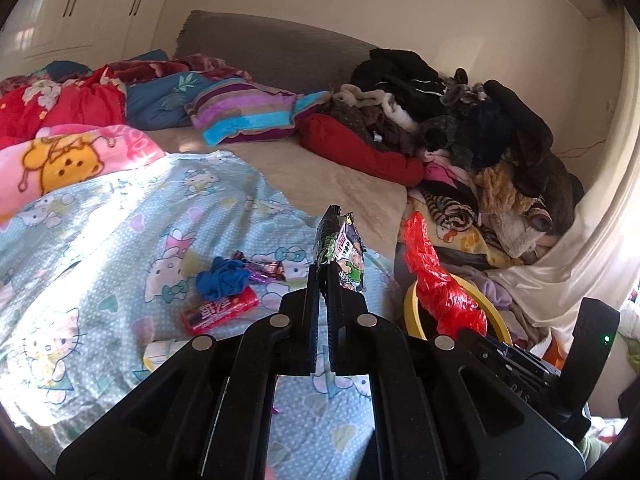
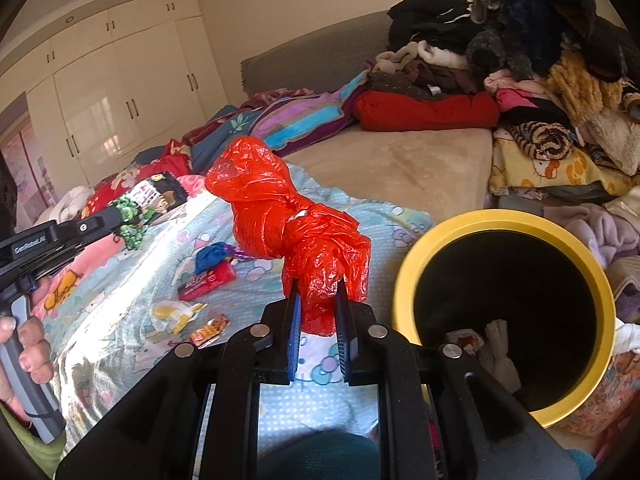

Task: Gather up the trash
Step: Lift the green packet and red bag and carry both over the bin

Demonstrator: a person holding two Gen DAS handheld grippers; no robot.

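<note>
A yellow-rimmed bin [image 2: 504,316] stands beside a bed [image 2: 400,168] strewn with snack litter, and it serves as the landmark for everything here. The right hand-held gripper [image 2: 318,300] is clenched on a crumpled red plastic bag [image 2: 288,216]. The bag's long axis rises up and away from the jaws, leaning to the side opposite the bin. The bin's dark mouth lies just beside this gripper, on its right and slightly lower. Some trash already sits inside the bin.

The left hand-held gripper [image 1: 325,280] is squeezed fully closed on a printed snack wrapper [image 1: 344,256], which stands upright out of its fingertips. From this gripper the bin [image 1: 412,312] also lies to the right, but with the red bag [image 1: 440,280] and the right gripper between them.

The right hand appears nearer the bin, so its bag likely drops first with a short swing rightward over the rim. More litter remains on the bedsheet, well apart from the bin: a blue wad [image 1: 222,276] and a red packet [image 1: 218,312].
</note>
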